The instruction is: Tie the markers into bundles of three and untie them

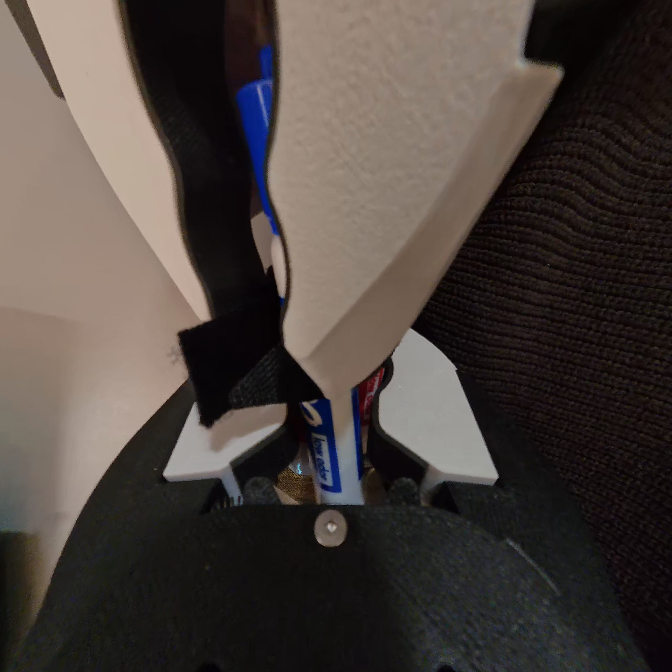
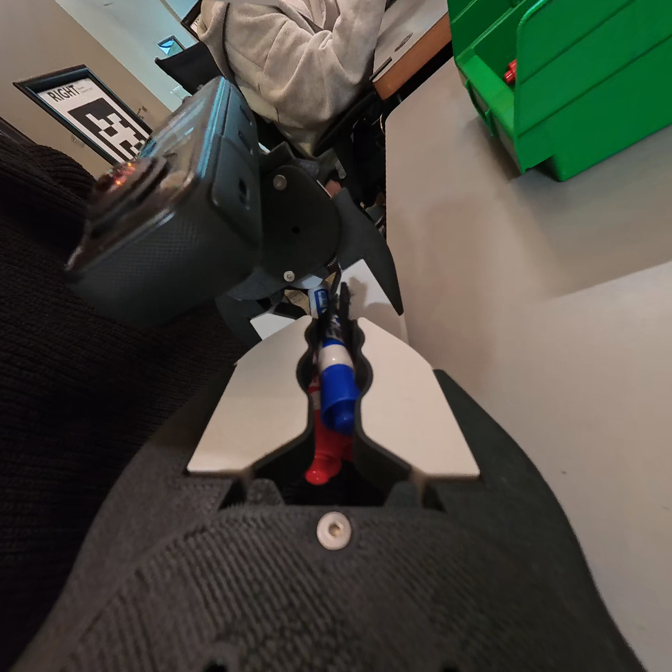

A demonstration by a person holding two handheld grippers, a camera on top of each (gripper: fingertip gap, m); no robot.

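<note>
Both grippers face tip-to-tip: right gripper (image 2: 336, 367) fingers closed on blue marker (image 2: 336, 392) w/ red marker (image 2: 323, 462) beneath, left gripper (image 1: 334, 429) pinching their opposite ends; probably best keeping grips aligned.

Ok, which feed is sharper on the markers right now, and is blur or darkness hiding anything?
Right wrist view is sharper: blue marker and red marker read clearly, though the left gripper behind is motion-smeared. Left wrist view is dim and crowded, the right gripper filling the frame, the blue marker's cap soft.
</note>
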